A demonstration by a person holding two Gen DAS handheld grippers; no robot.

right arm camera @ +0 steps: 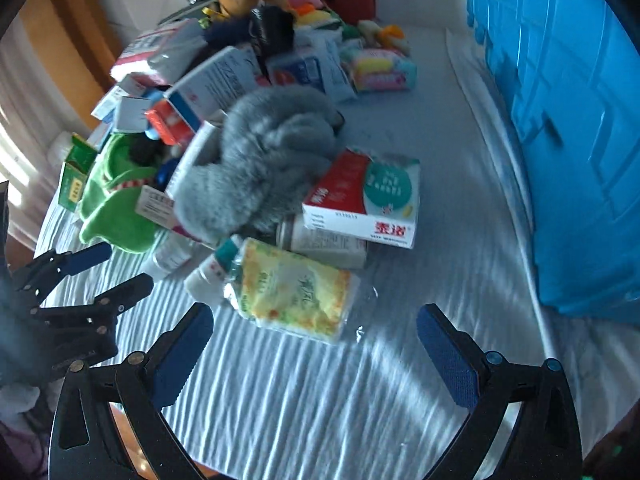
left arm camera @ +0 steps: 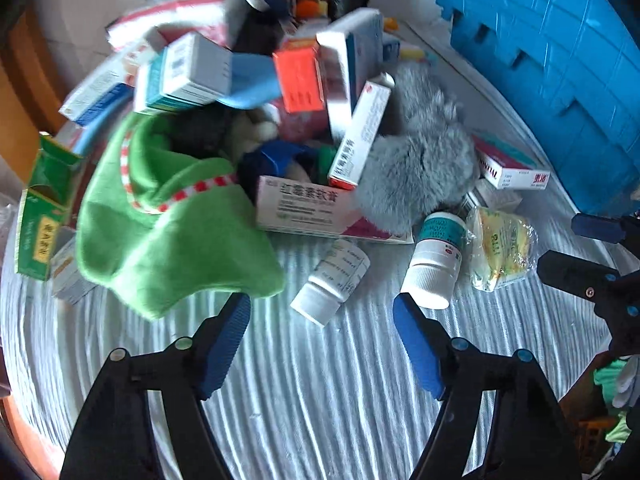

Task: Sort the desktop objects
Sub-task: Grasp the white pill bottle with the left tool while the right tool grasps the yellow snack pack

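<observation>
A pile of medicine boxes, plush toys and cloths covers the table. In the left wrist view my left gripper [left arm camera: 322, 314] is open and empty, with a small white bottle [left arm camera: 332, 282] just ahead between its fingers and a teal-labelled white bottle [left arm camera: 436, 258] by its right finger. A green cloth [left arm camera: 168, 232] lies by the left finger, a grey furry toy [left arm camera: 416, 168] behind. My right gripper [right arm camera: 314, 324] is open and empty, just short of a yellow tissue pack [right arm camera: 296, 292]. A red and white box [right arm camera: 364, 200] lies beyond it.
A blue crate [right arm camera: 568, 120] stands along the right side; it also shows in the left wrist view [left arm camera: 552, 60]. A striped white cloth [right arm camera: 320, 400] covers the table. A green box [left arm camera: 44, 208] stands at the left edge. Sponges [right arm camera: 380, 68] and plush toys lie at the back.
</observation>
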